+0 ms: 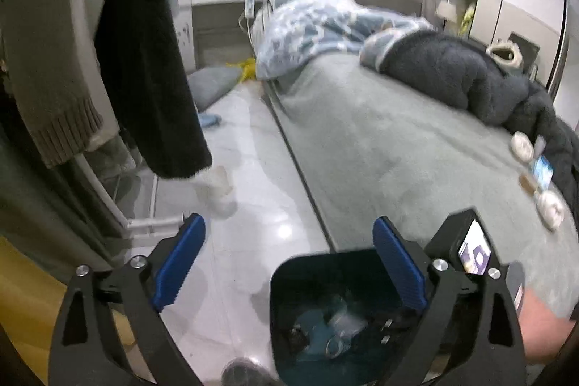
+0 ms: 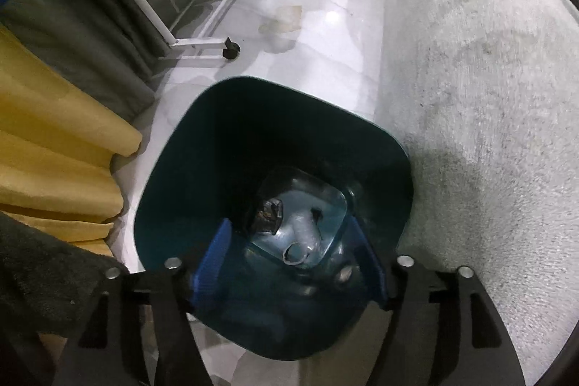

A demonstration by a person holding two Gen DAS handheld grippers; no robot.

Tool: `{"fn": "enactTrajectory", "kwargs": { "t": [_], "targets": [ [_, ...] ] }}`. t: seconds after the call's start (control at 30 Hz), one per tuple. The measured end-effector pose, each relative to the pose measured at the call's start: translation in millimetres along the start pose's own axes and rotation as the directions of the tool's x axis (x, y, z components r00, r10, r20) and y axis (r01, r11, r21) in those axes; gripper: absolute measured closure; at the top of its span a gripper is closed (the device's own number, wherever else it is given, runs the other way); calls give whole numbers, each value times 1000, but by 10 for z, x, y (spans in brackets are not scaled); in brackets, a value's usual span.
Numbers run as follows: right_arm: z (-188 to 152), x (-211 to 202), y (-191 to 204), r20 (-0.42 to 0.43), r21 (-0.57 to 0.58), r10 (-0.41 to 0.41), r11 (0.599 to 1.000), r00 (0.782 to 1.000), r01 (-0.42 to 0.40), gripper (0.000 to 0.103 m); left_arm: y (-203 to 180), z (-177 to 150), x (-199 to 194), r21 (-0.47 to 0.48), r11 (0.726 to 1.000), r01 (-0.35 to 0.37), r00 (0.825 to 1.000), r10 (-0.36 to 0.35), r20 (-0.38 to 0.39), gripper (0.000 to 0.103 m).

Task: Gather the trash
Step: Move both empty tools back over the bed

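Dark teal trash bin (image 2: pixel 275 147) stands on the pale glossy floor (image 2: pixel 325 35), its right side touching the edge of the bed (image 2: pixel 470 78), which is covered in a grey-green blanket. Inside the bin, at the bottom: a clear plastic cup (image 2: pixel 302 237) lying on its side, a dark crumpled wrapper (image 2: pixel 266 216) just beside it, and a clear plastic tray (image 2: pixel 318 194) under both. Right gripper (image 2: pixel 289 263) hangs directly over the bin opening; its blue fingers (image 2: pixel 211 259) are spread apart with nothing between them. Left gripper (image 1: pixel 289 274) is beside the bin (image 1: pixel 325 277) and looks out over it toward the room; its blue fingers (image 1: pixel 179 263) are likewise spread wide and hold nothing, the right one overlapping the bin rim in the left wrist view. On the bed (image 1: pixel 380 140) in that view: a dark fleece garment (image 1: pixel 452 71), a blue patterned quilt (image 1: pixel 307 31), and near the far right edge two white crumpled wads (image 1: pixel 550 208) with a small blue-and-white packet (image 1: pixel 542 170) between them, all well apart from the bin. Left of the floor: yellow curtain (image 2: pixel 47 118) and a white wheeled clothes rack (image 2: pixel 202 40) with hanging garments. Both views are slightly motion-blurred.
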State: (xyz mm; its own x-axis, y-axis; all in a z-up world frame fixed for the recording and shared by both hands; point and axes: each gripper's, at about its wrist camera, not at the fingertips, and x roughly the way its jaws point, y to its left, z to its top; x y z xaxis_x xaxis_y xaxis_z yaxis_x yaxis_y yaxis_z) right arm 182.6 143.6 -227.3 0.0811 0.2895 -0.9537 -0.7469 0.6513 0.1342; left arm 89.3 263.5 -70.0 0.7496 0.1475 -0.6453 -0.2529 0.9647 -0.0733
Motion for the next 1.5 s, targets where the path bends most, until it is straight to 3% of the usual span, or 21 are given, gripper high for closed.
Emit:
{"fn": "enactTrajectory", "kwargs": {
  "t": [0.13,0.4,0.83,1.33,1.5],
  "targets": [
    [34,-180,51,45,-13,2,1000,999,-2,19,-64,83,-148,13,1000,-12,997,11,82,3],
    [48,-821,-40,200,0,-5,1000,980,5,4,-312,147,-258,74,996,43,991,-52,124,3],
    [-252,-1499,-496,363,77,-87,995,928,63,3,-739,292,-385,54,995,87,972,-97,215,3],
    [-745,-2084,-1034,468,124,-216,976,857,179,3,-1495,321,-333,157,978,140,964,-171,202,3],
    [-930,-2146,-1295,472,163,-242,969,848,186,3,-1777,293,-280,184,966,179,957,-215,195,3]
  ]
}}
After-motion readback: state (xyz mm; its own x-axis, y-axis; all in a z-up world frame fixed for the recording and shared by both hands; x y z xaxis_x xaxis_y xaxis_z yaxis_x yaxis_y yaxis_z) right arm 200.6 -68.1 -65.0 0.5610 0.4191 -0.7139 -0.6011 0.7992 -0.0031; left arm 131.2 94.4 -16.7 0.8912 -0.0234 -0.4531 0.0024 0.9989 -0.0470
